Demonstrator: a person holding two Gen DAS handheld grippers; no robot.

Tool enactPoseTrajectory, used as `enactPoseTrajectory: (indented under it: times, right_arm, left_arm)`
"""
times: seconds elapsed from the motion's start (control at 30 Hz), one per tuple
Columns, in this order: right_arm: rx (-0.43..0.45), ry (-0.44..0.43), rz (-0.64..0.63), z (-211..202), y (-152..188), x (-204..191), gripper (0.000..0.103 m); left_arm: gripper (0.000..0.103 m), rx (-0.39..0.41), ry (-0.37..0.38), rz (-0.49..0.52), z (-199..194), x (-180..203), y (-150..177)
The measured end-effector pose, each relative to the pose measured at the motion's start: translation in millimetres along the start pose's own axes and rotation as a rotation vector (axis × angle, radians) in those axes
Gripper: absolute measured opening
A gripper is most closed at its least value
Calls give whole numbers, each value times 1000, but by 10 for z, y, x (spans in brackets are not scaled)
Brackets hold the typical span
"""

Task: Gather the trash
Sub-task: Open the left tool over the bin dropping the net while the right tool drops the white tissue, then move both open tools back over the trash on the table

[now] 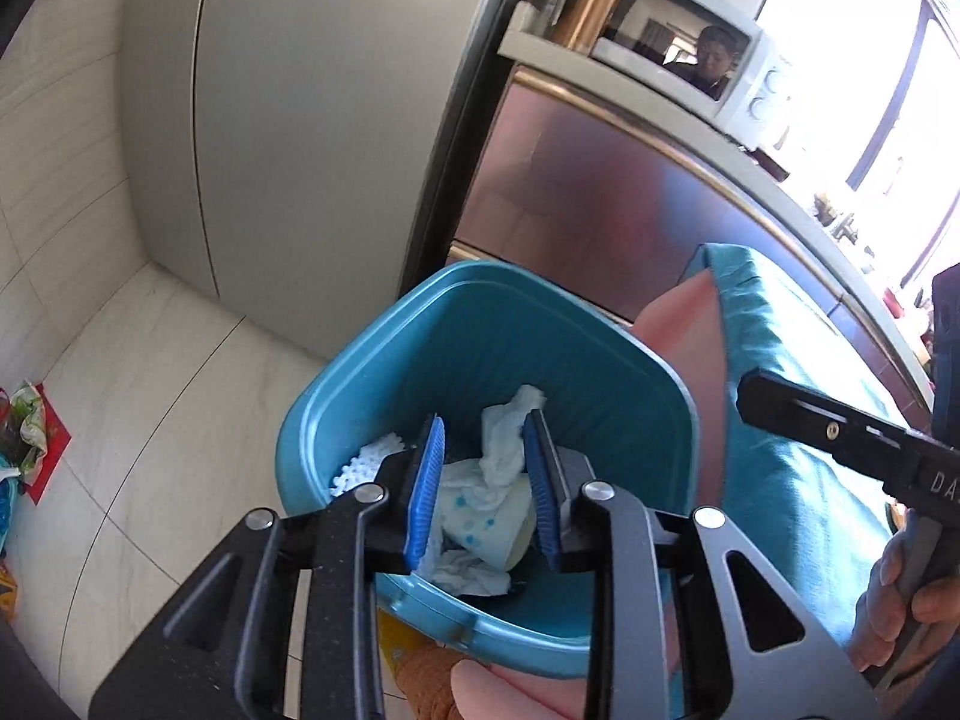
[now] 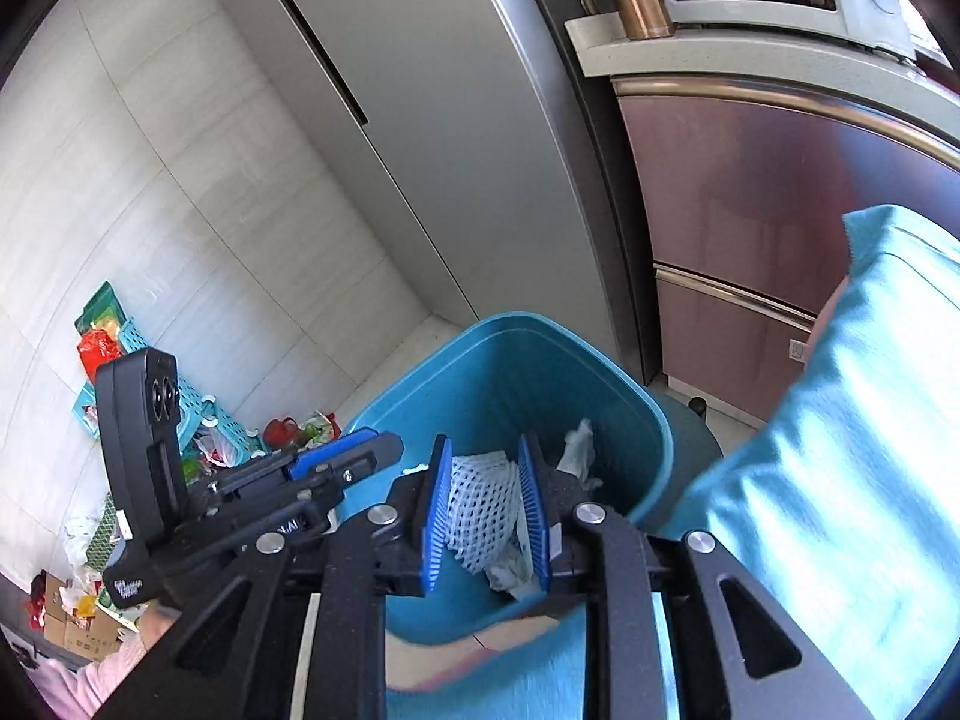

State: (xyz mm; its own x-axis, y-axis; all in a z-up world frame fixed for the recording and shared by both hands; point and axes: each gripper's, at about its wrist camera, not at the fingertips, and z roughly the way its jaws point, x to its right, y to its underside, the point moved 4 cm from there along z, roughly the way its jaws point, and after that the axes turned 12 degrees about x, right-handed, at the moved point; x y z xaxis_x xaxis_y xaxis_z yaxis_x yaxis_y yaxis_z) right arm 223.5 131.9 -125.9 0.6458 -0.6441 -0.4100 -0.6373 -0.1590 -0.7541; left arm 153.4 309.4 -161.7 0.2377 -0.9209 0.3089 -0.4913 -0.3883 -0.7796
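Blue bin (image 1: 372, 372) with tissues (image 1: 504, 444), paper cup (image 1: 498, 531), foam net (image 2: 480, 510); both tongs released, empty.

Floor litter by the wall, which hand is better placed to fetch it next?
Left, probably. Both claws hang open over the blue bin, nothing gripped. In the right wrist view the left claw sits between the right claw and the floor litter, so it is nearer.

Bin (image 1: 420, 348) mouth open; fridge (image 1: 312, 120) behind

Black tongs (image 1: 483, 489), ribbed blue pads (image 1: 427, 498), silver pivot screws (image 1: 597, 489).
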Motion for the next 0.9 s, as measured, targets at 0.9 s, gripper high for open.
enactPoseTrajectory:
  times: [0.9]
  right_arm:
    - [335, 373, 193, -2947, 884, 1092, 48]
  left_arm:
    - [64, -121, 603, 285, -603, 2621, 728]
